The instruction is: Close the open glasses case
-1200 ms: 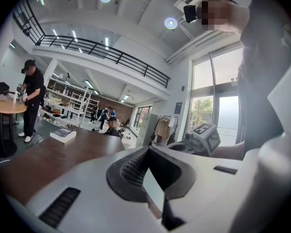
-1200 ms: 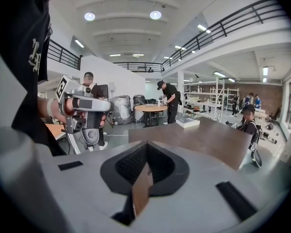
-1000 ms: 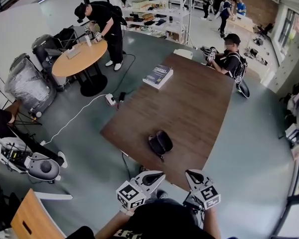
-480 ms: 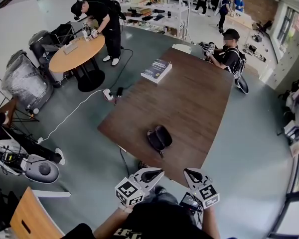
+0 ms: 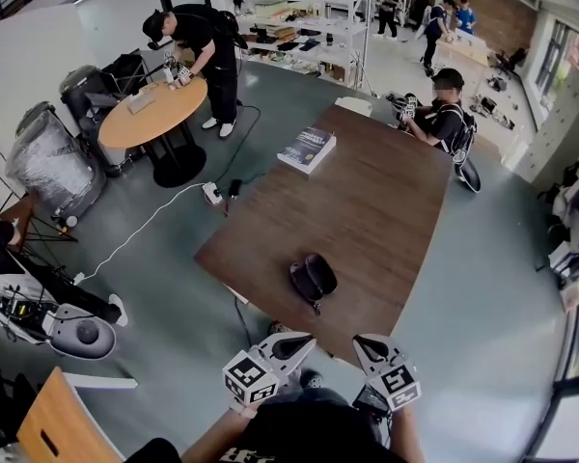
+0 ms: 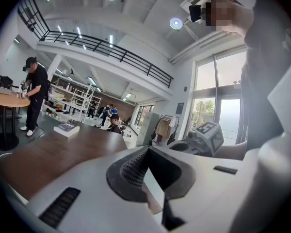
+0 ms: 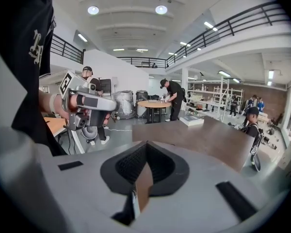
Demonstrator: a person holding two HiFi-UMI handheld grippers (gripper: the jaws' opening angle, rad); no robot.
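Glasses case (image 5: 313, 278) lies open on the brown bench (image 5: 386, 191), near the edge closest to me, with its two dark halves spread apart. My left gripper (image 5: 304, 339) and right gripper (image 5: 364, 343) hang close to my body, short of the bench edge and not touching the case. Both pairs of jaws are pressed together and hold nothing. I think that is good for pushing a lid down, but I must reach out first.

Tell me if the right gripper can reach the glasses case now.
Probably yes: the right gripper hangs by the near edge of the table, and only bare wood lies between it and the glasses case.
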